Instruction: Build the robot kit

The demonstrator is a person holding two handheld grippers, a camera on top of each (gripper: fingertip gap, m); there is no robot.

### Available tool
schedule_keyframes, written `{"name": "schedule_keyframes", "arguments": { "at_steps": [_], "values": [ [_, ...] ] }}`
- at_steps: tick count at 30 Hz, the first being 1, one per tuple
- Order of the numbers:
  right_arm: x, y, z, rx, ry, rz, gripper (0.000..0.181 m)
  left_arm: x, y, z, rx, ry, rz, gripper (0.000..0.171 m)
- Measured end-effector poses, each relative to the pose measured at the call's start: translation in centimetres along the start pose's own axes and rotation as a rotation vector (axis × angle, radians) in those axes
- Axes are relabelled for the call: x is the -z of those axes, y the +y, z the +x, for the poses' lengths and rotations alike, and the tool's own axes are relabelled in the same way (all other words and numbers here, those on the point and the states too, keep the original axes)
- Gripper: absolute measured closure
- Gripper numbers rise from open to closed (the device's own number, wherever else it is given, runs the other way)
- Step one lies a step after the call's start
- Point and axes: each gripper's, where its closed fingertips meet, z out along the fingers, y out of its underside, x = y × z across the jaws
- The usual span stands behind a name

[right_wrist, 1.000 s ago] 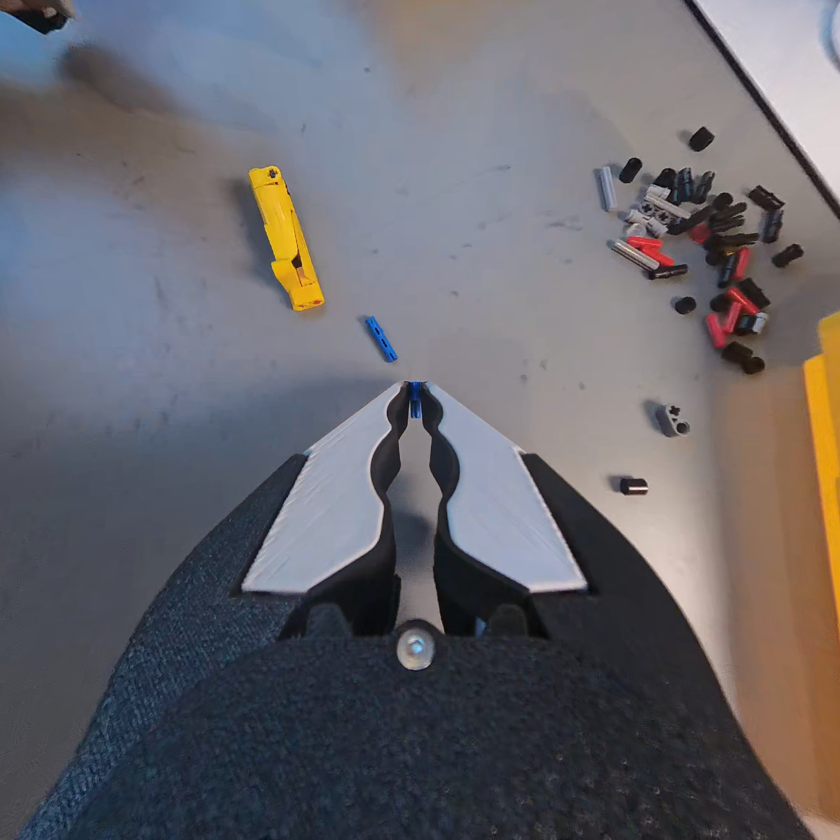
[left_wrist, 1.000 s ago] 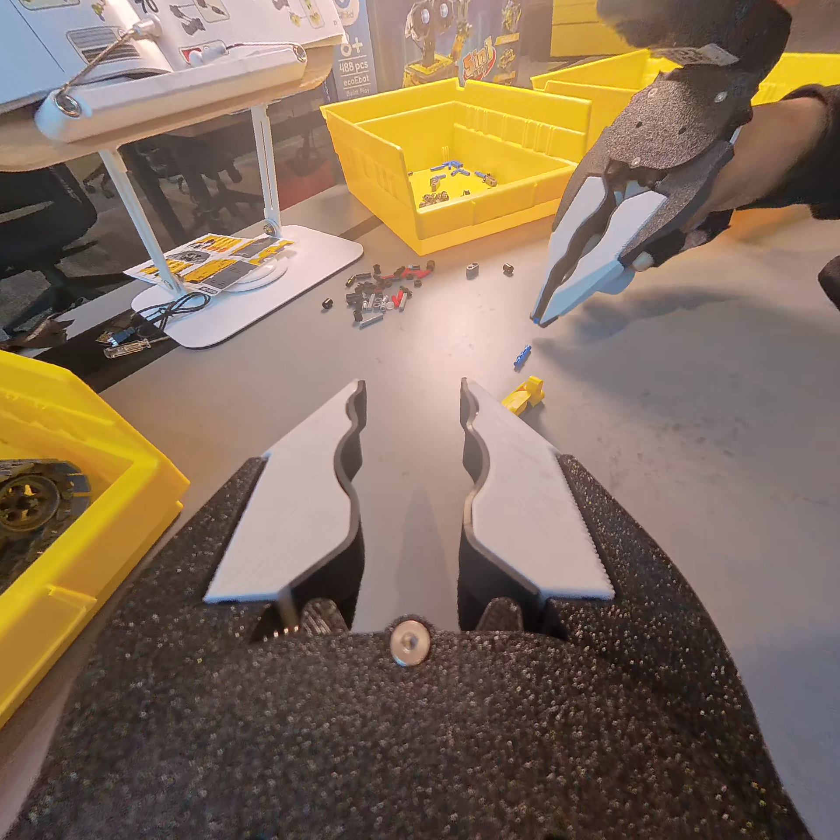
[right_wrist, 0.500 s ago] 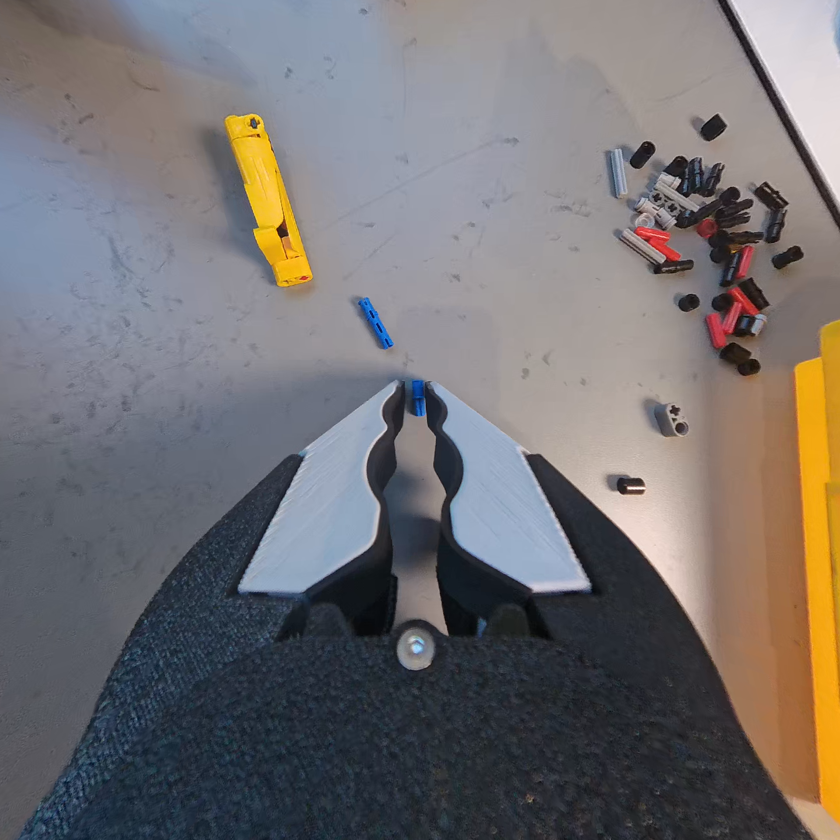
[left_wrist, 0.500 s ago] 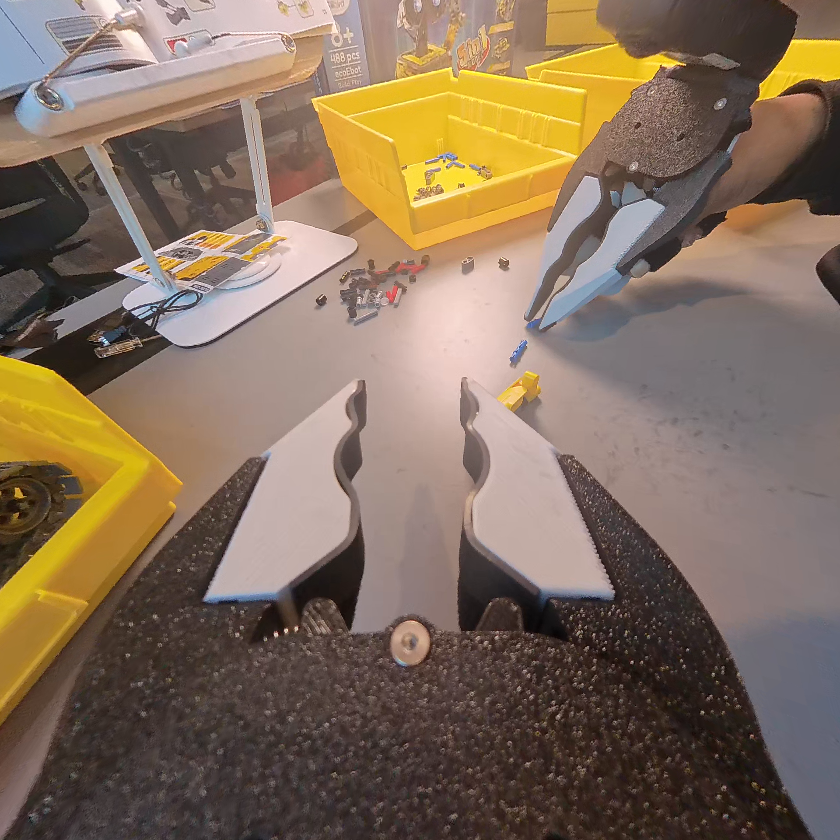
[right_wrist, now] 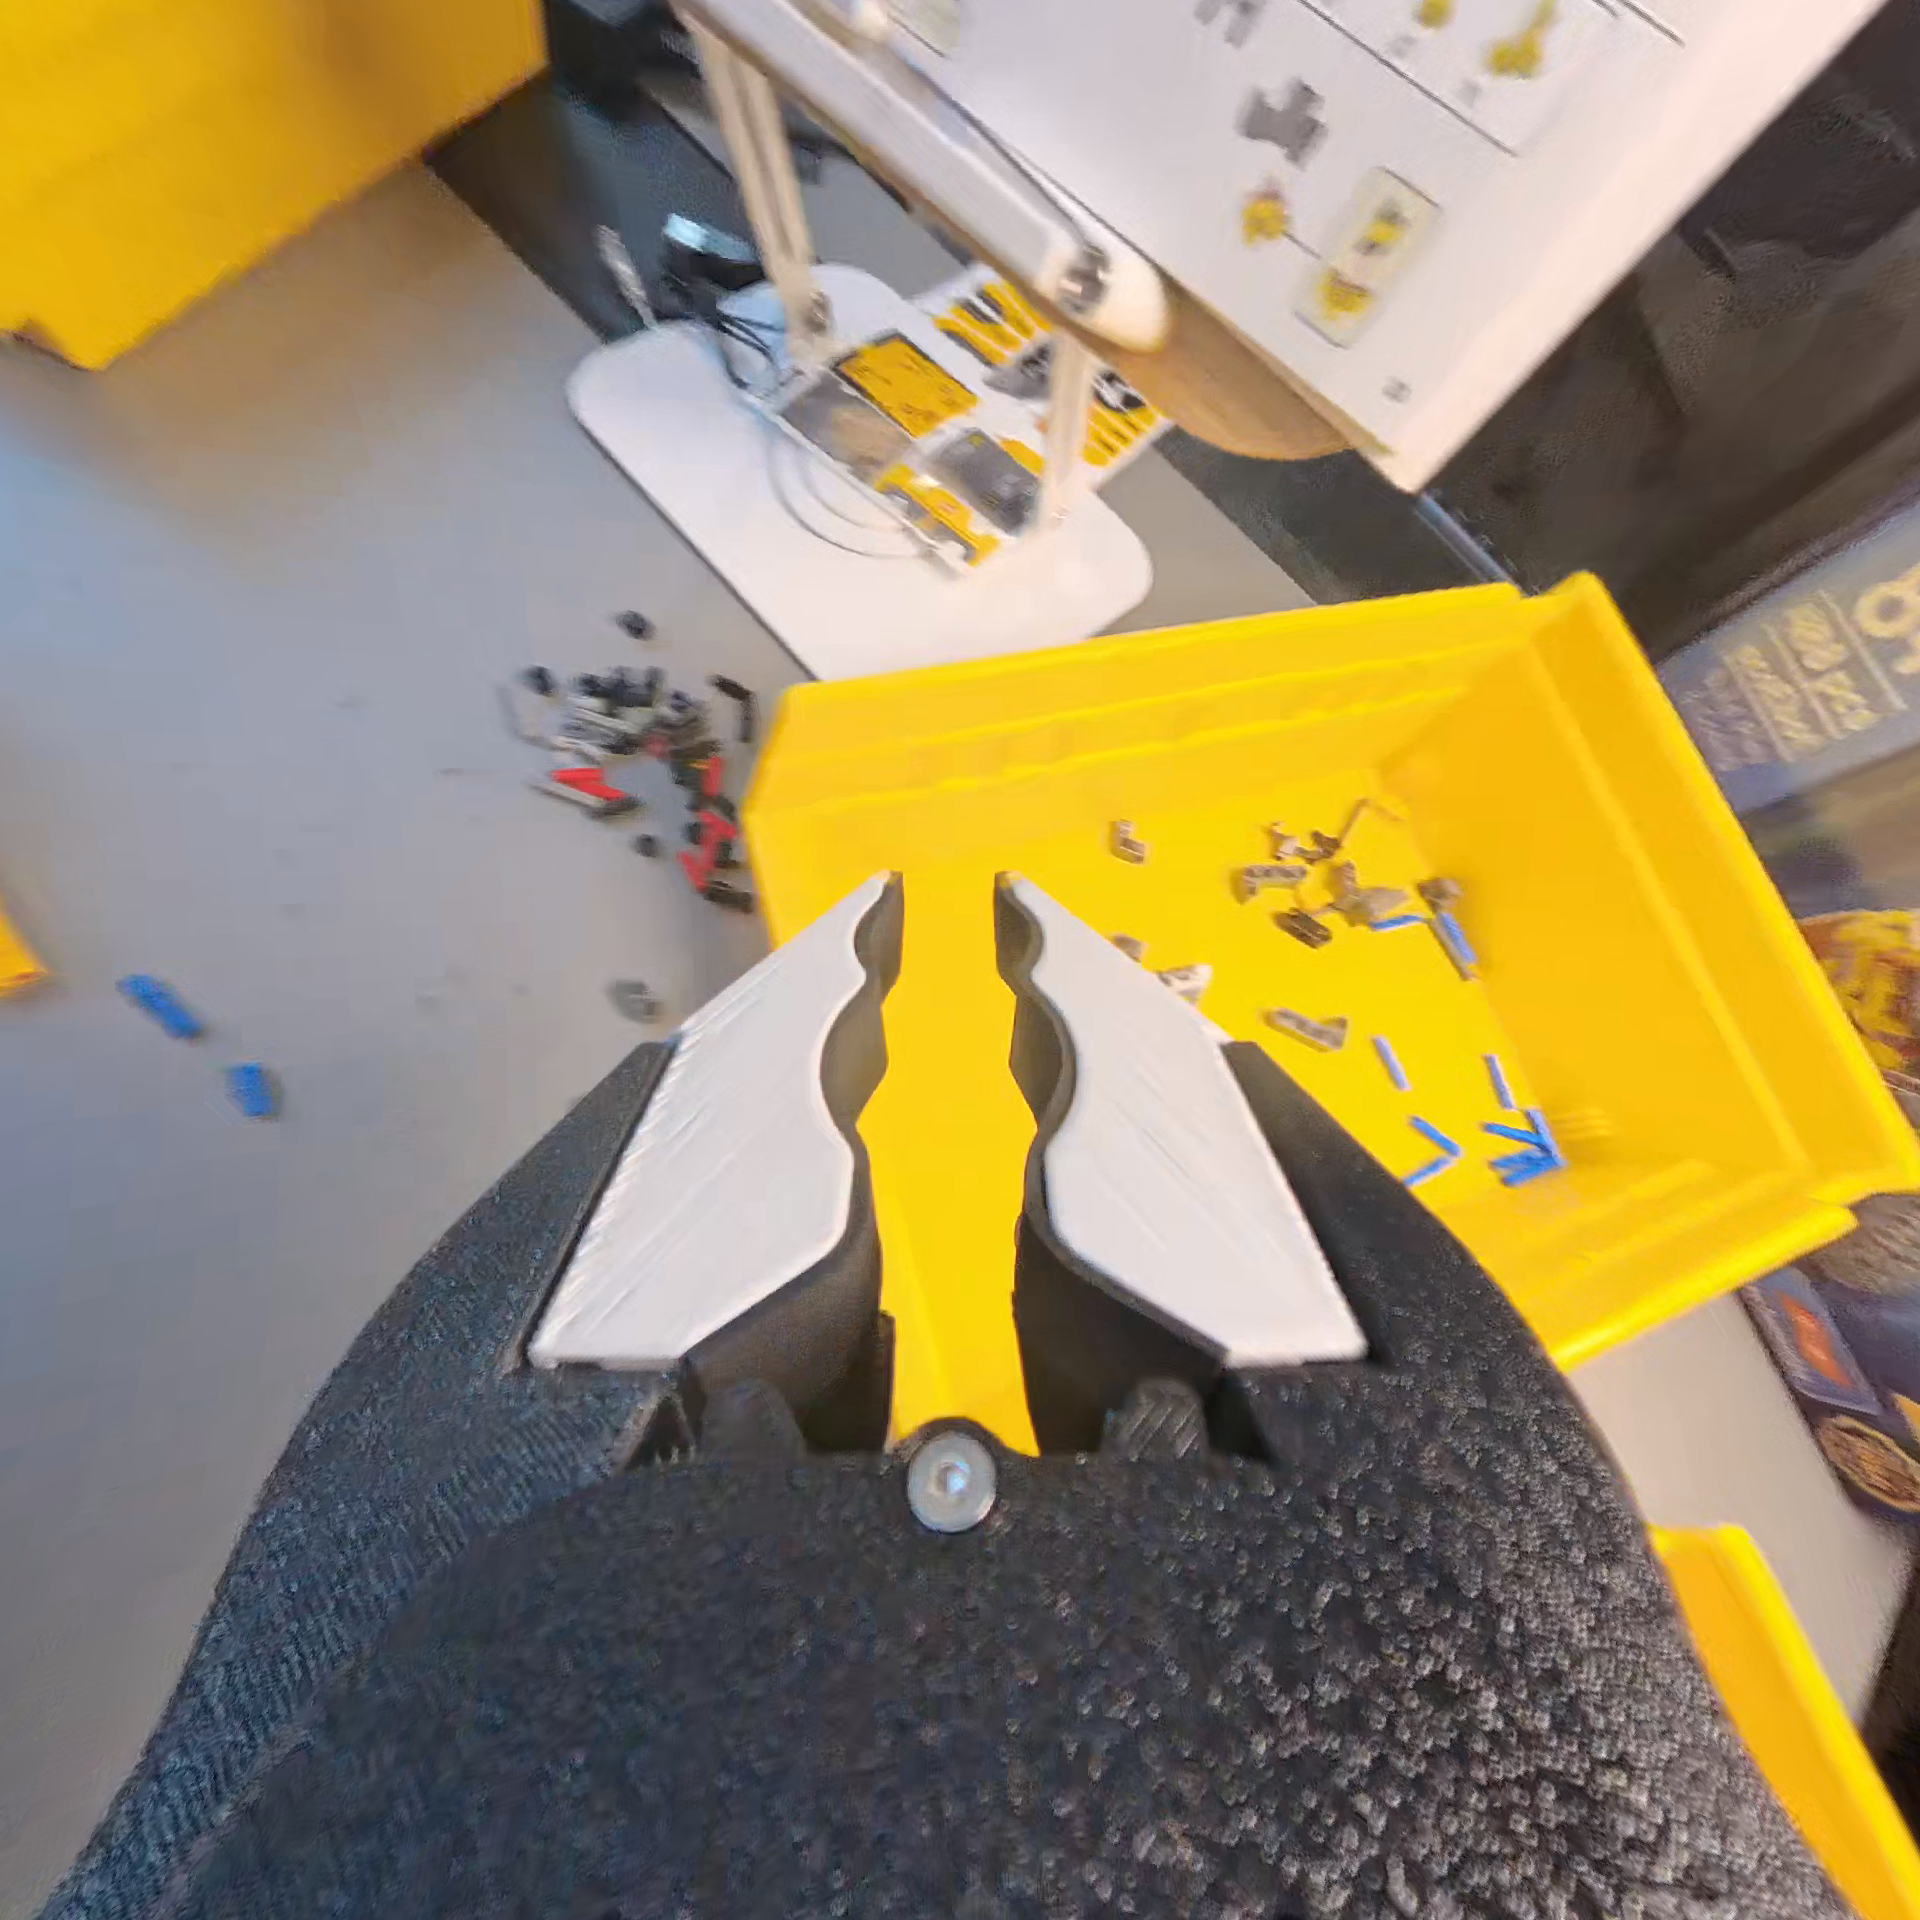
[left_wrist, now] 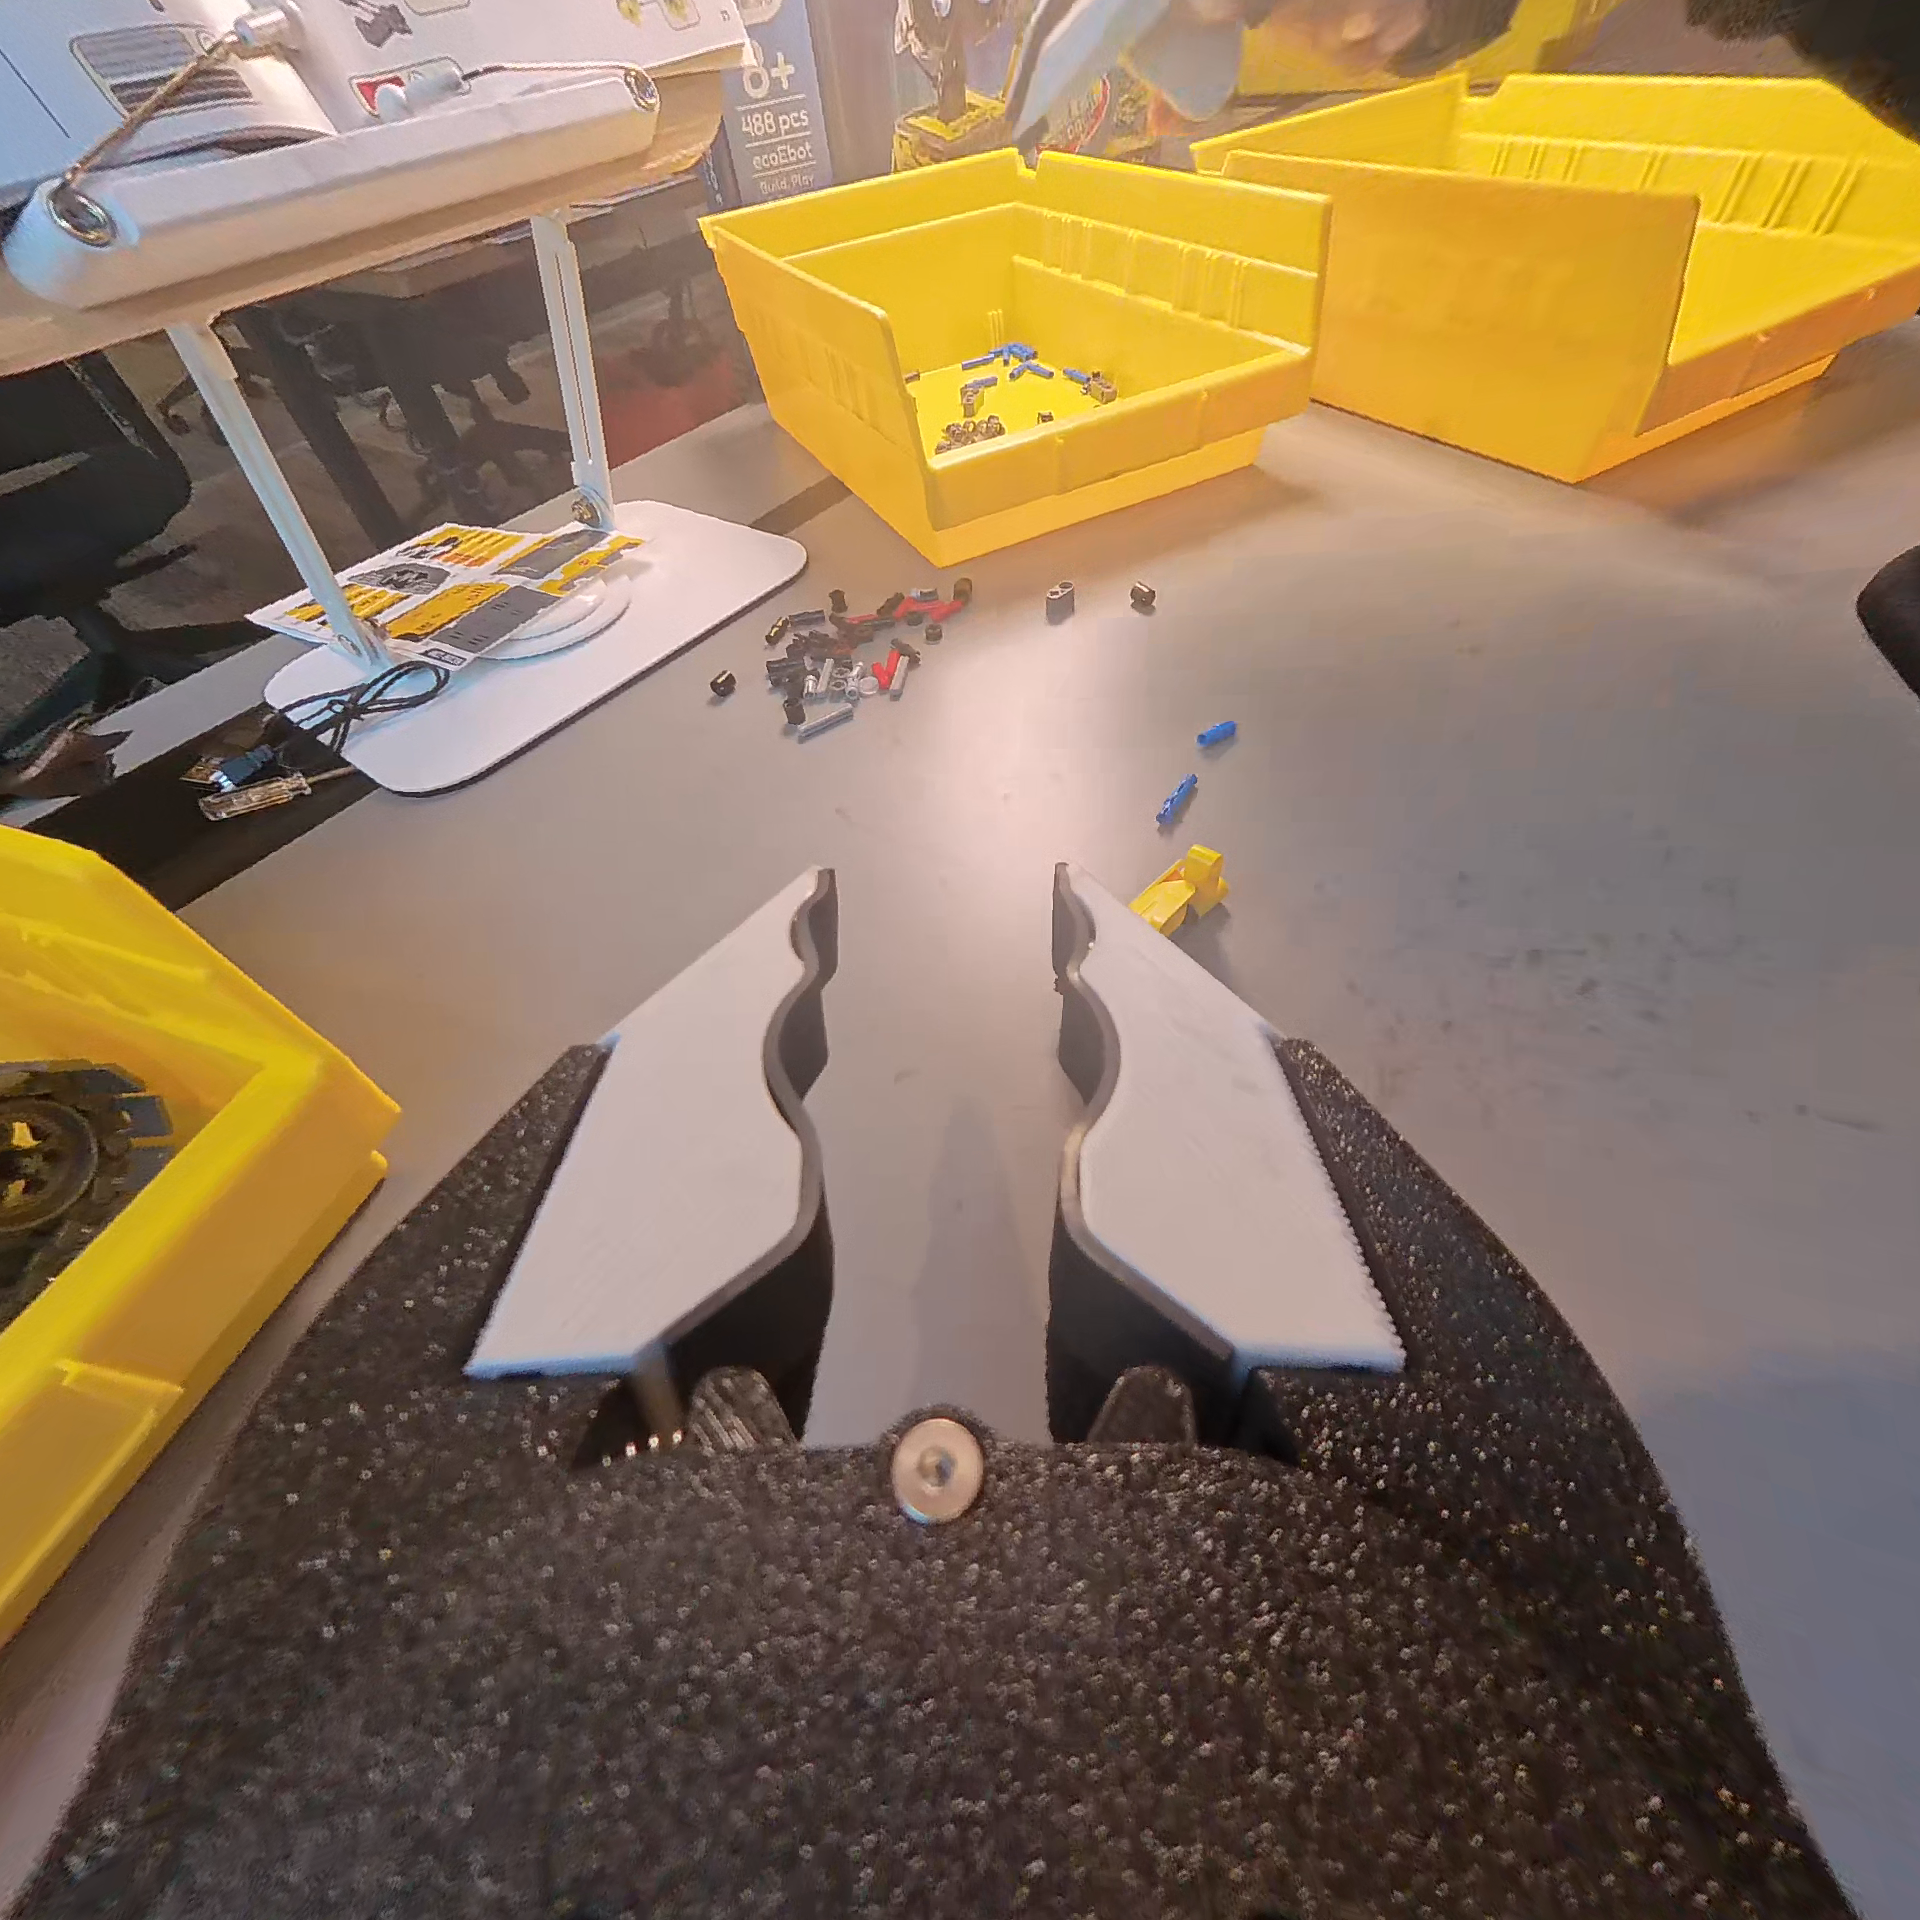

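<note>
Right gripper (right_wrist: 948,883): jaws parted, nothing between them, hanging over the near wall of a yellow bin (right_wrist: 1558,665), tips just past its rim. Inside that bin, a scatter of blue pins (right_wrist: 1517,1143) toward one corner and grey angled pieces (right_wrist: 1320,894) further in; view blurred, finer detail not readable.

Left gripper (left_wrist: 943,894): jaws likewise released and empty, low above the grey table (left_wrist: 1558,1039), touching nothing. Nearest to it, just off the right fingertip, a small yellow piece (left_wrist: 1184,894); a little beyond, two loose blue pins (left_wrist: 1176,798) lying apart from each other.

Farther out, a heap of small black, red and grey parts (left_wrist: 842,665) between the bin and a white stand base (left_wrist: 623,644) bearing a printed leaflet (left_wrist: 457,582). At left, another yellow bin (left_wrist: 156,1195) with a black toothed wheel (left_wrist: 52,1153) inside; at far right, a larger yellow bin (left_wrist: 1558,260), contents hidden.
</note>
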Motion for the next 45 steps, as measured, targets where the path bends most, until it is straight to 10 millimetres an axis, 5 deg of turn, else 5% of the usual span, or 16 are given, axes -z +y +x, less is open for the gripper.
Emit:
{"name": "schedule_keyframes", "arguments": {
  "at_steps": [5,10,22,25,30,39,42,45],
  "values": [
    [-3.9,5.0,7.2,-0.007,0.016,-0.296,0.165,0.2,0.0,-0.3,0.007,-0.008,0.003,0.131],
    [-5.4,9.8,10.2,0.118,-0.007,-0.589,0.165,0.0,0.3,-0.5,0.021,-0.003,-0.005,0.131],
    [-6.9,10.8,18.2,0.177,0.171,-0.731,0.165,-0.2,0.7,-0.5,0.03,0.006,-0.018,0.131],
    [-7.9,10.3,18.9,0.195,0.194,-0.687,0.181,-0.2,0.7,-0.5,0.034,0.01,-0.017,0.131],
    [-10.8,8.6,18.2,0.137,0.187,-0.556,0.181,-0.2,0.8,-0.4,0.033,0.013,-0.022,0.131],
    [-15.3,8.3,17.2,-0.25,0.13,-0.476,0.163,-0.1,0.8,-0.7,0.047,0.009,-0.018,0.131],
    [-15.7,8.4,16.6,-0.323,0.086,-0.466,0.181,-0.1,0.7,-0.7,0.049,0.01,-0.017,0.131],
    [-14.7,8.9,15.4,-0.343,0.012,-0.526,0.181,-0.1,0.8,-0.6,0.048,0.016,-0.019,0.131]
  ]
}}
